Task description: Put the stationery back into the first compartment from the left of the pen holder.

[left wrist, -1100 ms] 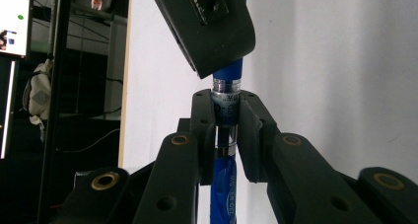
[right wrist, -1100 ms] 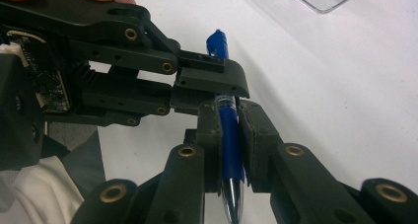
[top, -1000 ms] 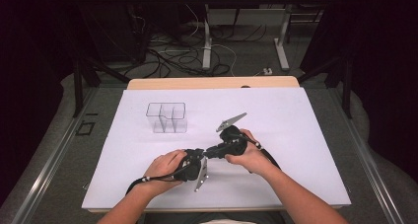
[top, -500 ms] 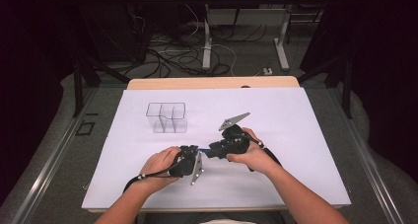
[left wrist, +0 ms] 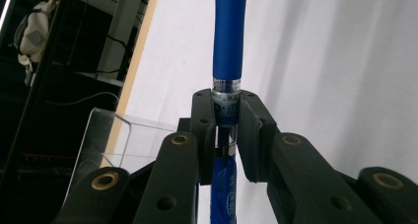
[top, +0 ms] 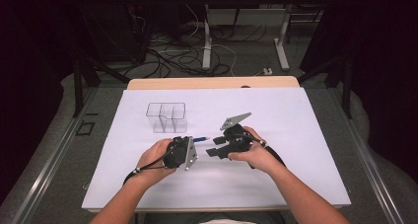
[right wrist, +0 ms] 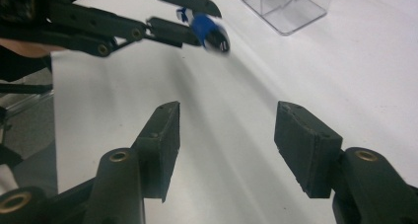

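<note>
Blue pen (left wrist: 228, 41): clamped between the jaws of the left gripper (top: 183, 152), just left of centre in the high view, its tip poking out toward the middle of the frame.
Left gripper view: the pen runs straight up the centre of the frame, the two black jaws pressed on its clear band, white sheet behind it.
Right gripper (top: 214, 151): jaws apart with nothing between them; they have just been opening. It sits right of centre in the high view, facing the left gripper across a short gap.
Right gripper view: both pads (right wrist: 308, 145) stand wide in the lower half of the frame; the pen's end shows blurred at upper centre, held by the other gripper.
Clear plastic box (top: 166, 116): divided into compartments, standing on the sheet left of centre, above the left hand (top: 153, 157).
Table (top: 305, 115): covered by a white sheet, a wooden edge showing at its far side.
Right hand (top: 254, 152): wrapped around its gripper, forearm entering from the lower right.
</note>
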